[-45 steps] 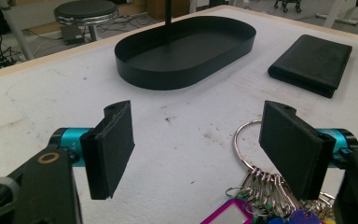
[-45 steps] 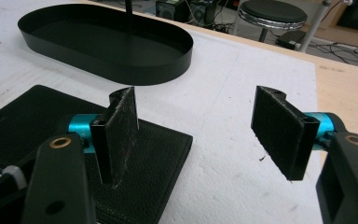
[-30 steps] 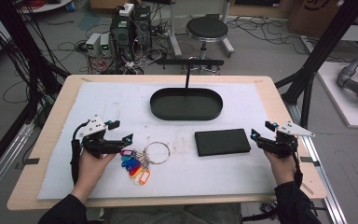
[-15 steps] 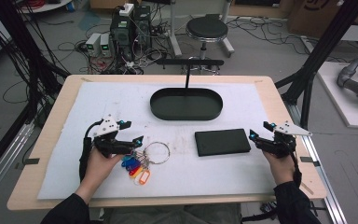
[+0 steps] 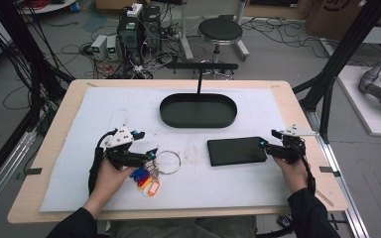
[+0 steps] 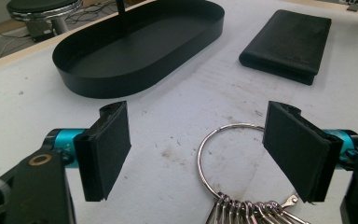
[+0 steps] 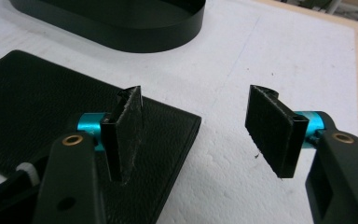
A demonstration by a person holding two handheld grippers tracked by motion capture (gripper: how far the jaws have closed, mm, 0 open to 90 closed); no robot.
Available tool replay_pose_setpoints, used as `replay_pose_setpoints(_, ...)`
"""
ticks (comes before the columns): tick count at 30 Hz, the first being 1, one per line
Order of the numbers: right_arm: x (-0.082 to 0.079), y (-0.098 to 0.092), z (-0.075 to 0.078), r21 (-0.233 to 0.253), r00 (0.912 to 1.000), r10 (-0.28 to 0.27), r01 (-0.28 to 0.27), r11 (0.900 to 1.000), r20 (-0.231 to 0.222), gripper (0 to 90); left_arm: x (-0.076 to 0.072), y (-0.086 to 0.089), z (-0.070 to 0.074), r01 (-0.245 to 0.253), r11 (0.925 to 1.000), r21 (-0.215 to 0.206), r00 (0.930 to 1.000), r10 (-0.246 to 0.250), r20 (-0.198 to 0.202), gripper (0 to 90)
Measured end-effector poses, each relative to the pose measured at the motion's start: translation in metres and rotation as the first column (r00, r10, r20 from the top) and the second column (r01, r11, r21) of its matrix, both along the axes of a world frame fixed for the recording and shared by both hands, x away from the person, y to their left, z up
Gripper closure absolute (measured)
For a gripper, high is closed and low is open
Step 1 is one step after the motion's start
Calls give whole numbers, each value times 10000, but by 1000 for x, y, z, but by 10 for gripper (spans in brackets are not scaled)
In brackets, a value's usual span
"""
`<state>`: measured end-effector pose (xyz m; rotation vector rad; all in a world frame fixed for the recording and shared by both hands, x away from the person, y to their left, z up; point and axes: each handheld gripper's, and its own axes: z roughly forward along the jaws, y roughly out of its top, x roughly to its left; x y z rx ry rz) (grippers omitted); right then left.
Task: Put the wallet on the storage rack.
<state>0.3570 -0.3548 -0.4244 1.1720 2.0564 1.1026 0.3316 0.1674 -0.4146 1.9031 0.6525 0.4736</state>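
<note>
Key ring (image 5: 167, 162): lies flat on the white mat, tags trailing toward you
Left gripper (image 6: 196, 149): jaws apart, straddling the ring's near arc; you look set to grasp, so lower and close on the wire
Right gripper (image 7: 193, 133): jaws apart at the wallet (image 5: 236, 150) corner
Tray (image 5: 198, 119): likely drop-off

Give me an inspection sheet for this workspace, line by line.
Surface: white mat on a wooden table, faint smudges.
Job's things: key ring with coloured tags; black wallet, flat.
Clutter: black oval tray, nothing seen inside.
Grippers: left claw open, straddling the ring; right claw open at the wallet's edge.
Cables: one trails from each gripper.
Surroundings: stool, electronics, floor wiring.
</note>
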Motion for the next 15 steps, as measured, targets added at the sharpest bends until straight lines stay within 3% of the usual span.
replay_pose_setpoints(8,20,9,4,53,9954,565,-563,9984,-779,453,-3,2,2,38,10000,-38,10000,-38,48,231)
replay_pose_setpoints(11,31,6,6,355,9894,723,-684,9970,-1256,460,-3,2,2,26,10000,-40,10000,-26,66,231)
replay_pose_setpoints(15,38,3,2,568,9848,759,-677,9961,-1560,481,-3,4,1,4,10000,-64,10000,-4,68,231)
